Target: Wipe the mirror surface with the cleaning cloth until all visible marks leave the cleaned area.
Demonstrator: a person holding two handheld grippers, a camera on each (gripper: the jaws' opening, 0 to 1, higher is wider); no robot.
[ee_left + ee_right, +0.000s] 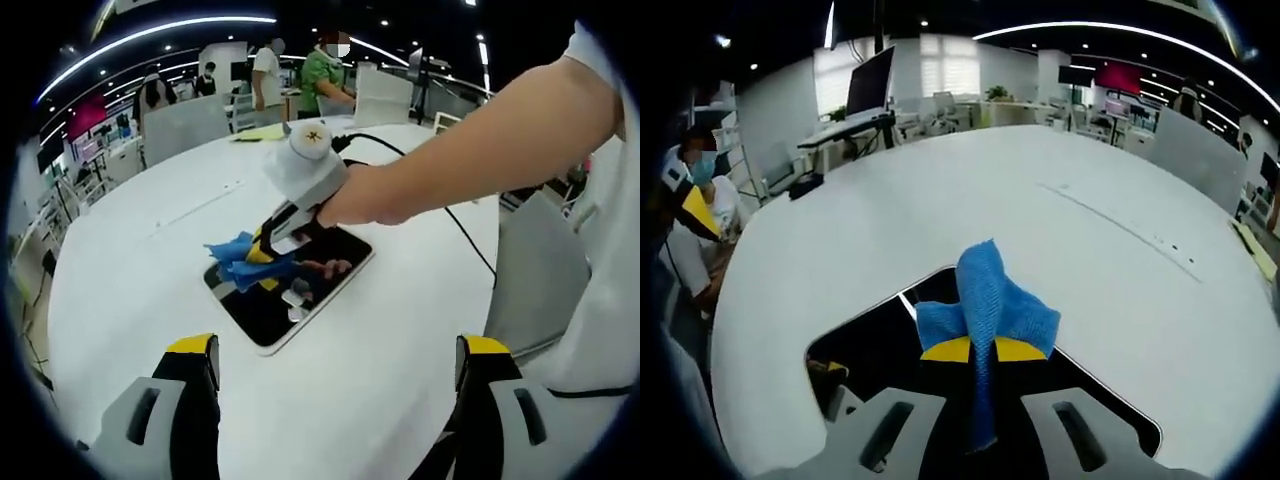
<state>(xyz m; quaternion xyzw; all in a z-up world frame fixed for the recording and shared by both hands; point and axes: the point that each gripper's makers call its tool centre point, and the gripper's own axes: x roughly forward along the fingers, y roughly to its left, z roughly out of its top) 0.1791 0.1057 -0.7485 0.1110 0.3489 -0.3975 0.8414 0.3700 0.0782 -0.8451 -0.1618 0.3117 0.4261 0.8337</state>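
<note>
The mirror (290, 285) lies flat on the white round surface (130, 260), a dark glossy rectangle with rounded corners and a pale rim, near the centre of the left gripper view. It reflects the tool above it.

The cleaning cloth (990, 305) is blue, with a coarse knitted texture, bunched into a crumpled fold. In the right gripper view it sits just above centre, rising toward 12 o'clock from between the yellow-tipped jaws. The right tool (978, 350) is closed on the cloth, jaws pinched together around it. The cloth overlies the mirror (870, 340), whose black face spreads from 8 o'clock to 4 o'clock.

In the left gripper view the right tool (262, 252) angles down onto the mirror from 1 o'clock, held by a hand (365, 195) with the bare forearm reaching in from the upper right. The cloth (240, 258) rests on the mirror's far-left part.

The left tool (335, 365) stands wide open at 6 o'clock, holding nothing, apart from the mirror.

A black cable (440, 200) trails across the surface.
</note>
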